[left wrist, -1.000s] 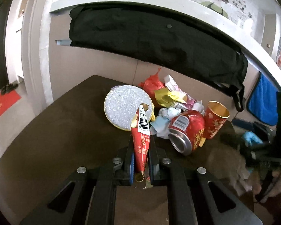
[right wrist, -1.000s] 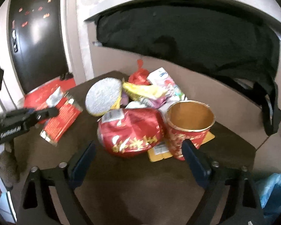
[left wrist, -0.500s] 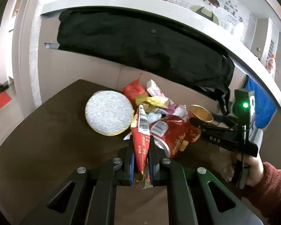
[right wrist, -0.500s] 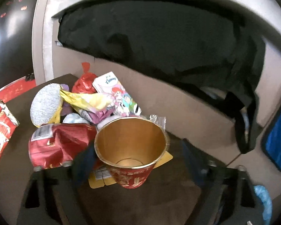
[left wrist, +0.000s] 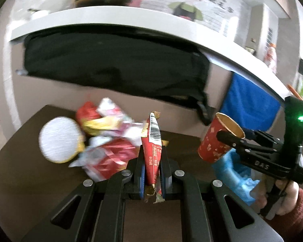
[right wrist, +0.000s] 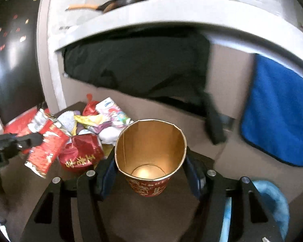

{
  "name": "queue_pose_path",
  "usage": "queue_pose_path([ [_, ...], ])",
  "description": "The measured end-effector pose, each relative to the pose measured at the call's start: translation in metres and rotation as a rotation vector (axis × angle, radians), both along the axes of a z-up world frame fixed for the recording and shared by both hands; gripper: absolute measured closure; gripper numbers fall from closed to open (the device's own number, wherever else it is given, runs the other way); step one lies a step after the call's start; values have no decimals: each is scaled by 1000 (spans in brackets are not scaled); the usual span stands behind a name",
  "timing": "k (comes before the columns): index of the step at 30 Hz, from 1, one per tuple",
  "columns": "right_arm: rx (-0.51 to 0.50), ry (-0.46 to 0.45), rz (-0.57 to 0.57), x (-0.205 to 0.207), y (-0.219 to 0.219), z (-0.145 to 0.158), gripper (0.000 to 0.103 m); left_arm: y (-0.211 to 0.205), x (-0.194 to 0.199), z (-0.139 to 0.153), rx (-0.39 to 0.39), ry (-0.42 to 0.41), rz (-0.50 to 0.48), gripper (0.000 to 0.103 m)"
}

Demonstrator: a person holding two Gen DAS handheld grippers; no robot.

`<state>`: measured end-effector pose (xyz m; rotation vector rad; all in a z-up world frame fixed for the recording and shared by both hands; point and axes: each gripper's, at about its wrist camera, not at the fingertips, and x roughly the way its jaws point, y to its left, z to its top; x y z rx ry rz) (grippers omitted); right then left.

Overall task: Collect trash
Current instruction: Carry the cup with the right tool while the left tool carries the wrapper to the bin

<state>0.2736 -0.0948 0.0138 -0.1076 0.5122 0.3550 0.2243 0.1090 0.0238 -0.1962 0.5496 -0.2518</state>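
While the left gripper (left wrist: 152,168) jaws pinch an upright red foil wrapper (left wrist: 152,141), right gripper (right wrist: 150,169) jaws clasp a red paper cup (right wrist: 150,155), mouth up; crumpled blue bag (left wrist: 235,173) directly beneath cup.

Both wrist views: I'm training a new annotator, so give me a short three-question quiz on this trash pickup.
1. True or false: the left claw is shut on the red sachet.
2. The right claw holds: A) crushed can, B) paper cup, C) blue bag?
3. Fill in: in the right wrist view, the cup's inside looks ____.

Key: 1 true; 2 B; 3 empty.
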Motion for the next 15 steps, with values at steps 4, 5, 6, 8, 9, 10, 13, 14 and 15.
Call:
queue_pose_path([
  [4, 8, -32, -71, -22, -47, 5, 45, -54, 4, 6, 8, -18, -68, 91],
  [5, 2, -37, -97, -28, -62, 6, 45, -66, 5, 6, 9, -17, -85, 91],
  [6, -2, -42, -115, -33, -74, 6, 45, -80, 5, 6, 7, -17, -105, 91],
  [8, -13, -61, -163, -45, -100, 7, 45, -110, 8, 6, 8, -19, -143, 91],
  [9, -18, -68, -183, -49, -110, 8, 45, -124, 10, 5, 9, -20, -163, 91],
  [10, -21, -77, -210, -54, -124, 8, 45, -139, 12, 3, 9, -19, -186, 91],
  [13, -4, -80, -277, -60, -160, 11, 44, -179, 19, 1, 18, -10, -240, 91],
  [14, 7, -73, -297, -60, -174, 11, 44, -190, 21, 0, 24, -9, -253, 91],
  [15, 15, -67, -312, -58, -183, 10, 44, -201, 24, -1, 32, -7, -266, 91],
])
